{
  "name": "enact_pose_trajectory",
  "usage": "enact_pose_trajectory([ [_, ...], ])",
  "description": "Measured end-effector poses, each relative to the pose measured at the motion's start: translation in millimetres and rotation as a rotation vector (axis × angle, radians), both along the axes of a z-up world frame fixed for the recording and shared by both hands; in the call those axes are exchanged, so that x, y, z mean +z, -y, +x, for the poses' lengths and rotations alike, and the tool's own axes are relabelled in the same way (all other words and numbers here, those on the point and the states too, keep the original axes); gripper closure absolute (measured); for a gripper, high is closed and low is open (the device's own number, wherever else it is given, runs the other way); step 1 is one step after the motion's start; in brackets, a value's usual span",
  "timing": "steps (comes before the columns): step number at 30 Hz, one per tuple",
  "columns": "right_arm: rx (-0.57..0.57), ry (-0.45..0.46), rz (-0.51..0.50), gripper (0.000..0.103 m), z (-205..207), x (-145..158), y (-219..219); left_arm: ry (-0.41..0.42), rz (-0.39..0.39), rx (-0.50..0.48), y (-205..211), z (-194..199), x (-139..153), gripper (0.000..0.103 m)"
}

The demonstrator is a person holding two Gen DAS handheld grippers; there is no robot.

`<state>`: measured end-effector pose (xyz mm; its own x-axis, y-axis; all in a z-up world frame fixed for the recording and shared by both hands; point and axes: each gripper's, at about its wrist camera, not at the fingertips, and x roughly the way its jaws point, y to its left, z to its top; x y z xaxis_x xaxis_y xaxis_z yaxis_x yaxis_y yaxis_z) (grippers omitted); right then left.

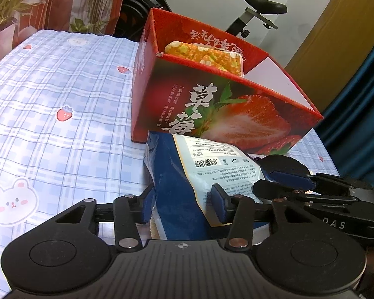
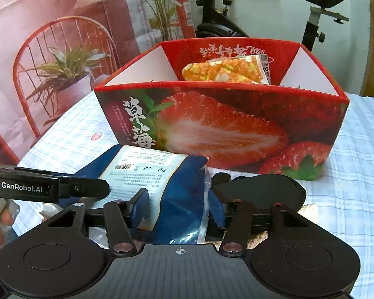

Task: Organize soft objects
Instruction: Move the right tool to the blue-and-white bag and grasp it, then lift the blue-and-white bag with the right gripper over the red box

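A blue-checked cloth (image 1: 62, 94) printed with strawberries and a bear face is seen covering the table, with a backdrop showing a red chair (image 2: 62, 57) and potted plants at the left. Toward the middle, a blue soft packet (image 1: 187, 182) with a pale label and barcode lies on the cloth, just in front of a red strawberry-printed cardboard box (image 1: 232, 114); whether the packet touches the box cannot be told. The packet is gripped from both sides at once. The left gripper (image 1: 184, 205) is seen with its jaws clamped on the packet's near end, the blue pads pressing into the wrapper — the same holds for the right gripper (image 2: 179, 210), whose jaws are closed on the packet's crinkled edge. In each wrist view the other gripper's black fingers are seen reaching in beside the packet. Inside the open box, an orange floral packet (image 2: 227, 73) is propped against the far wall. Behind the box, at the right, an exercise bike (image 2: 319, 7) stands against a pale wall.
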<state>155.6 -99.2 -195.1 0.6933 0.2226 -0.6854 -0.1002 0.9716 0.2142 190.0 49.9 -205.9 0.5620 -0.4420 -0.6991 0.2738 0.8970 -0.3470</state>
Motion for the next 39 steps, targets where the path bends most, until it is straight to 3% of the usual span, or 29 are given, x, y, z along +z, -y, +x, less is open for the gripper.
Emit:
enact_pose_trajectory([
  [4,0.019,0.019,0.0,0.078,-3.0,6.1,-3.0,0.017,0.0,-0.007,-1.2,-3.4,5.2,0.069],
  [6,0.027,0.036,0.006,0.084,-5.6,9.8,-3.4,0.023,-0.001,-0.012,-1.4,-5.6,7.7,0.07],
  [10,0.041,0.066,0.001,0.088,-9.7,18.1,-5.3,0.034,-0.012,-0.011,-3.2,-9.8,11.4,0.074],
  [14,0.049,0.095,-0.005,0.089,-14.5,25.0,-5.8,0.054,-0.033,-0.009,-5.2,-14.9,17.8,0.079],
  [33,0.059,0.273,-0.021,0.092,-32.1,74.5,-3.2,0.244,-0.101,-0.027,-9.3,-33.6,73.9,0.08],
  [39,0.074,0.327,-0.025,0.093,-23.7,97.3,-1.7,0.321,-0.088,-0.04,-5.2,-23.1,97.7,0.08],
])
